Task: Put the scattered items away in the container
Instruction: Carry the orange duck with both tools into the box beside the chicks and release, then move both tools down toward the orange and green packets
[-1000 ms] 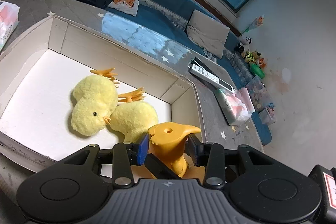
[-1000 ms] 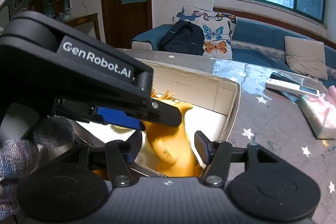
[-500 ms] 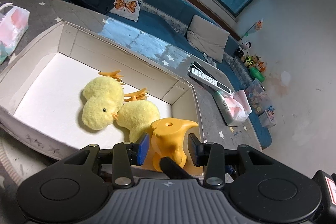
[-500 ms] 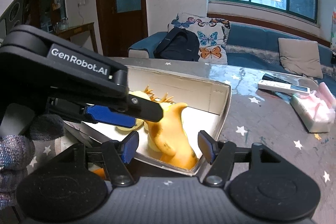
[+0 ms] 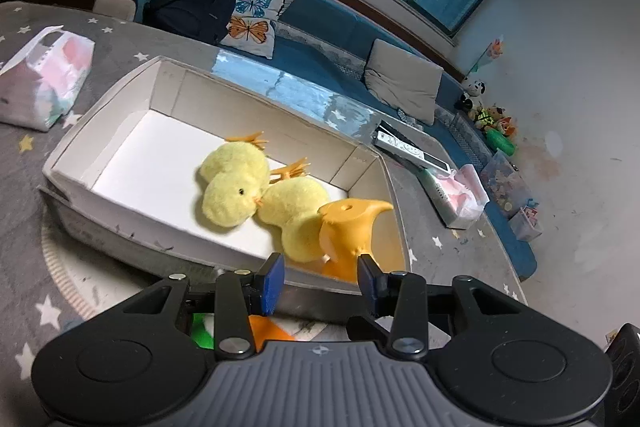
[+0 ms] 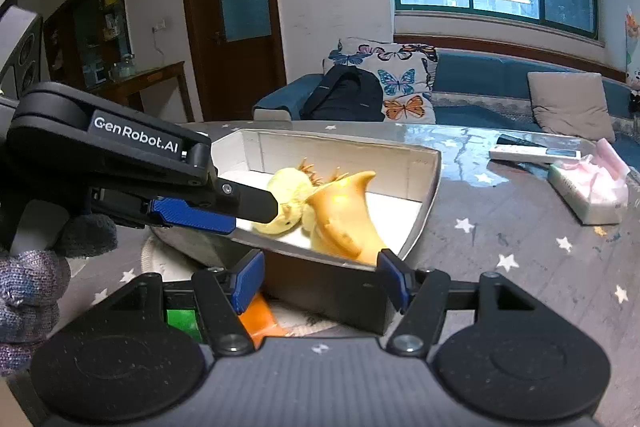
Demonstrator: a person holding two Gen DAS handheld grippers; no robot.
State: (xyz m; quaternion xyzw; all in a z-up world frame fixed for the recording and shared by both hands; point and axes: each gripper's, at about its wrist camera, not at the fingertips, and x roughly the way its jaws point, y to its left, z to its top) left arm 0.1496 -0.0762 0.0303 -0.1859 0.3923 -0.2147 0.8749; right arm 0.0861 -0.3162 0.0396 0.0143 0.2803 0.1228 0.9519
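Observation:
A white cardboard box (image 5: 105,227) holds two yellow plush chicks (image 5: 232,191) (image 5: 297,211) lying side by side. An orange plastic toy (image 5: 354,227) with a pointed crest stands in its near right corner. My left gripper (image 5: 321,282) hangs open just outside the box's near wall, clear of the toy. In the right wrist view the same orange toy (image 6: 342,217) rises above the box's (image 6: 434,183) near wall. My right gripper (image 6: 322,279) is open in front of that wall with nothing between its pads. The left gripper's fingers (image 6: 248,201) reach in from the left.
An orange and green piece (image 5: 266,331) lies on the table under my grippers. A tissue pack (image 5: 456,193) and a remote (image 5: 408,149) lie right of the box, a plastic bag (image 5: 48,79) to its left. A gloved hand (image 6: 28,291) holds the left gripper. A sofa stands behind.
The left gripper has let go of the orange toy and drawn back out of the box. The right gripper's jaws have widened and it has pulled back too. The toy stays in the box.

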